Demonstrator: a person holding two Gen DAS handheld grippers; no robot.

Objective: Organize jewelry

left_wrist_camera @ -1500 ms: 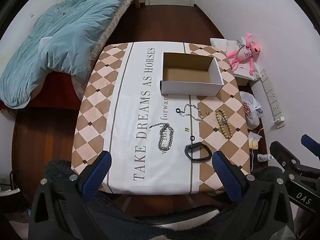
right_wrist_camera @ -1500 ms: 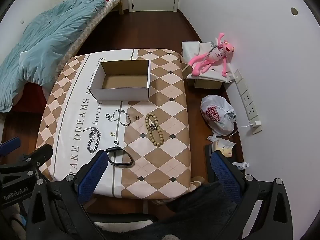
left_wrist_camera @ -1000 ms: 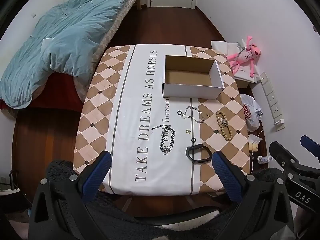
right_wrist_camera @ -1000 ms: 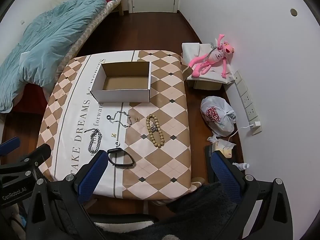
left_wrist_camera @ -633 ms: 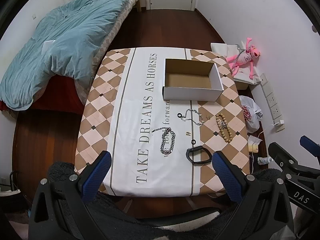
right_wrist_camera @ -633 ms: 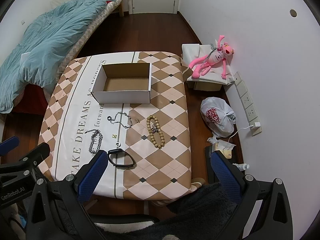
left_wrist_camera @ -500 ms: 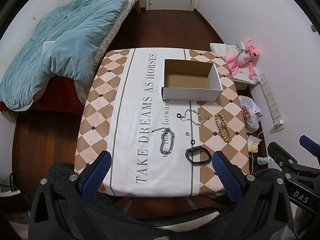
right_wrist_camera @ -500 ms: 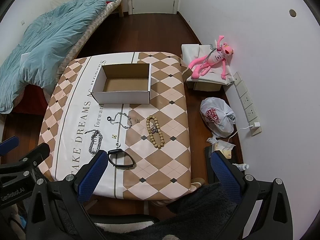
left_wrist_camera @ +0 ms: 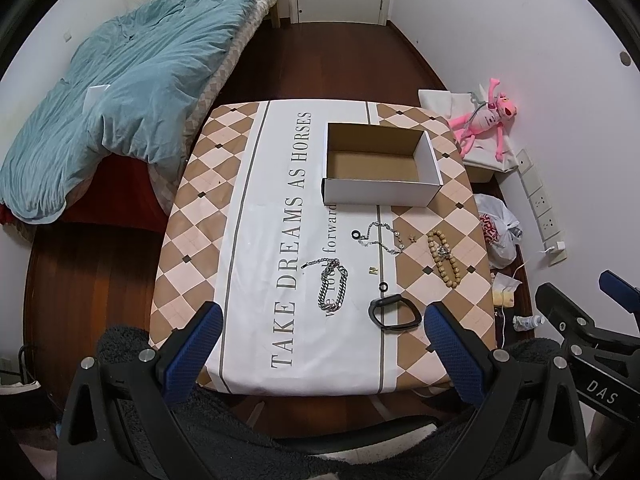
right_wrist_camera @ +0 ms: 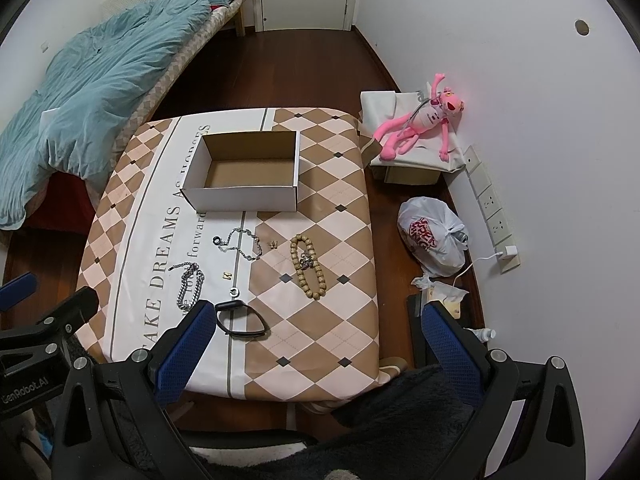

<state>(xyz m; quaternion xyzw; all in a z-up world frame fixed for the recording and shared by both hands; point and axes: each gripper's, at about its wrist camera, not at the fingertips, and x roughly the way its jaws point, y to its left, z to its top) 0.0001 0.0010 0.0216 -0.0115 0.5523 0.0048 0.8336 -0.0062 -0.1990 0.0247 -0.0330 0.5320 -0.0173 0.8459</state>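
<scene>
An open white cardboard box [left_wrist_camera: 380, 192] [right_wrist_camera: 244, 198] stands empty at the far middle of the table. In front of it lie a thin silver chain [left_wrist_camera: 380, 236] [right_wrist_camera: 242, 242], a thick silver chain bracelet [left_wrist_camera: 333, 285] [right_wrist_camera: 191, 285], a wooden bead bracelet [left_wrist_camera: 443, 254] [right_wrist_camera: 307, 266], a black band [left_wrist_camera: 394, 314] [right_wrist_camera: 241, 323], small rings and small charms. My left gripper [left_wrist_camera: 320, 350] is open and empty, high above the near table edge. My right gripper [right_wrist_camera: 312, 350] is open and empty, likewise high and back.
The table wears a checked cloth [left_wrist_camera: 200, 208] printed with words. A bed with a blue duvet [left_wrist_camera: 120, 92] is to the left. A pink plush toy [right_wrist_camera: 424, 124], a plastic bag [right_wrist_camera: 432, 236] and wall sockets are on the right.
Both grippers have risen and drawn back a little, so the table looks smaller and lower in view. Nothing on the table has moved.
</scene>
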